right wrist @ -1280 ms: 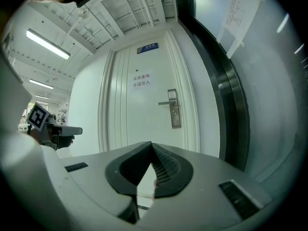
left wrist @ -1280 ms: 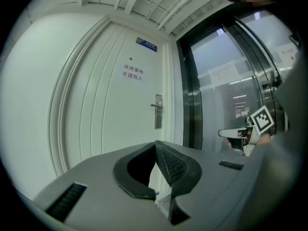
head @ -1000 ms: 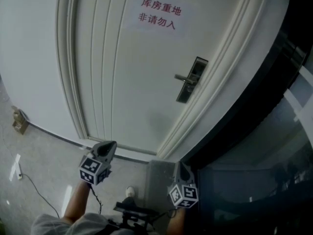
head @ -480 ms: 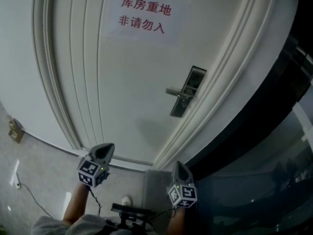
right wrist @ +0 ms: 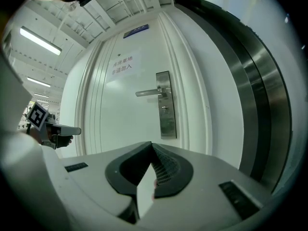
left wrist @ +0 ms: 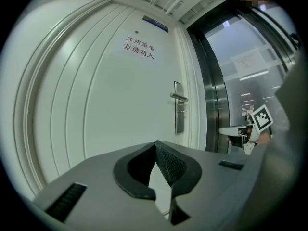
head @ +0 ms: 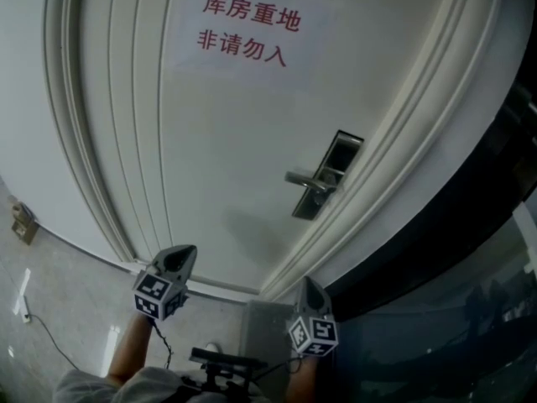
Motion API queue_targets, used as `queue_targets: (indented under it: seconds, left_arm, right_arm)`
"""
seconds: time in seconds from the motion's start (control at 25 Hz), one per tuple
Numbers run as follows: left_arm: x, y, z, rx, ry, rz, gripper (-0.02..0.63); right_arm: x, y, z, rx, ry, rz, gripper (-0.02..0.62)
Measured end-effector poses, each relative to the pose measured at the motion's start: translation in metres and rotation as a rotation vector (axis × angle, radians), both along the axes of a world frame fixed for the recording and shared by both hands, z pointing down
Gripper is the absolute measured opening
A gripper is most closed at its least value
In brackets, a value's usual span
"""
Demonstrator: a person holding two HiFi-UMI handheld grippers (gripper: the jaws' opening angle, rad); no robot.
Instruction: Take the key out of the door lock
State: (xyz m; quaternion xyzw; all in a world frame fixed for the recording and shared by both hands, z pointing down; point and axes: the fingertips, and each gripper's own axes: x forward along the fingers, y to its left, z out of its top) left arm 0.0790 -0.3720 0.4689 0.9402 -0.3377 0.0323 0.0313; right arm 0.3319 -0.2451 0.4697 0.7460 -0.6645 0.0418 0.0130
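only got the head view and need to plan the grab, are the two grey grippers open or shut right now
Observer: In its own view the left gripper has its black jaws together at the tips, with nothing between them.
Operator: and the right one
Observer: The right gripper is also shut and empty. It points at the silver lock plate on the white door, well short of touching it.
Operator: can you see a key in it
Observer: In the left gripper view a small piece juts from the plate below the lever handle. It is too small to say that it is a key.
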Motion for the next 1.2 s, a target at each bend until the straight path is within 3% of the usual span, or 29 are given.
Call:
queue_targets:
  seconds: [0.28, 0.56, 0.88, 1.2]
  left_arm:
    - [0.008, -0.015, 0.004, -0.007, -0.012, -0.003, -0.008]
    - [0.011, -0.021, 0.004, -0.008, -0.01, -0.008, -0.008]
    - [0.011, -0.022, 0.004, -0.007, -0.011, -0.012, -0.008]
    - [0.012, -0.023, 0.003, -0.007, -0.012, -0.021, -0.008]
  right_arm:
    - [0.012, -0.02, -0.018, 0.022, 0.087, -0.007, 0.002]
    - [0.026, -0.039, -0.047, 0.041, 0.297, 0.01, 0.003]
    - [0.03, -0.066, -0.069, -0.018, 0.545, 0.015, 0.005]
    - [0.041, -0.098, -0.089, -0.007, 0.837, 0.076, 0.018]
